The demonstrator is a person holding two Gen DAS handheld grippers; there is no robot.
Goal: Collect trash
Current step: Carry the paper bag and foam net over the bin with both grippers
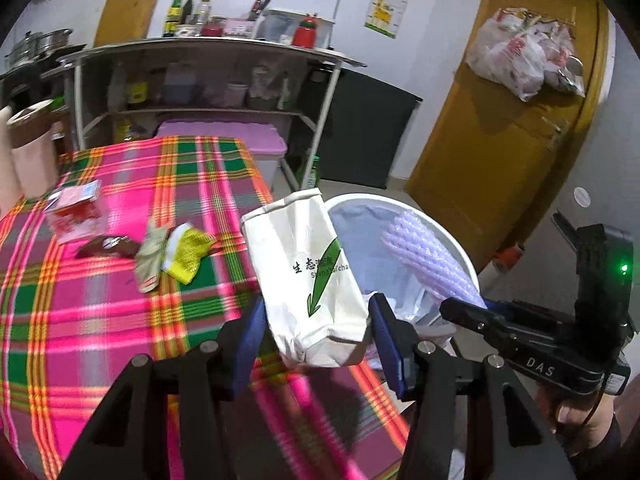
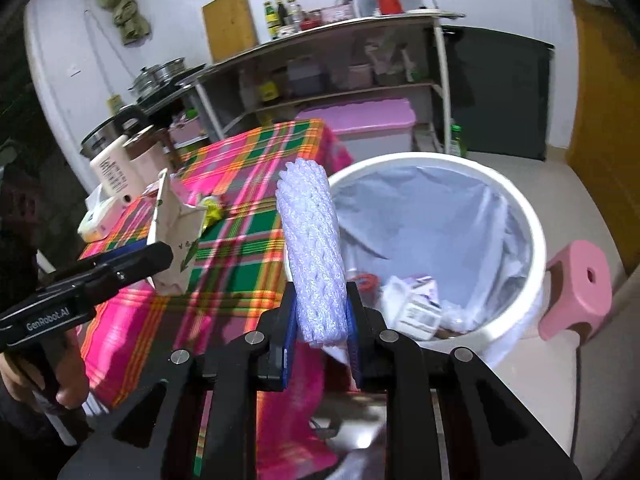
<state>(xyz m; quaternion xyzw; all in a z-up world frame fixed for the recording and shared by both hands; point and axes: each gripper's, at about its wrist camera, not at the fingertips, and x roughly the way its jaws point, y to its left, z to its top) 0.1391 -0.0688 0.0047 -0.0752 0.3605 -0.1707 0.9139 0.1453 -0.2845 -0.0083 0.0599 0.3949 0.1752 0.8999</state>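
Note:
My left gripper (image 1: 318,320) is shut on a white paper bag (image 1: 308,276) with a green arrow, held upright at the table's right edge beside the white trash bin (image 1: 452,232). My right gripper (image 2: 322,320) is shut on a purple foam net sleeve (image 2: 312,252), held upright at the bin's near left rim (image 2: 532,220). The sleeve (image 1: 428,256) also shows over the bin in the left wrist view. The bag (image 2: 176,240) shows at left in the right wrist view. The bin has a pale liner and holds cartons (image 2: 416,308). Wrappers (image 1: 176,256) lie on the plaid tablecloth (image 1: 120,320).
A pink stool (image 2: 576,292) stands right of the bin. A brown-lidded cup (image 1: 30,152) and a bottle (image 2: 112,172) stand at the table's far left. A shelf rack (image 1: 208,88) and a purple-lidded box (image 1: 240,136) are behind the table. A yellow door (image 1: 508,128) is at right.

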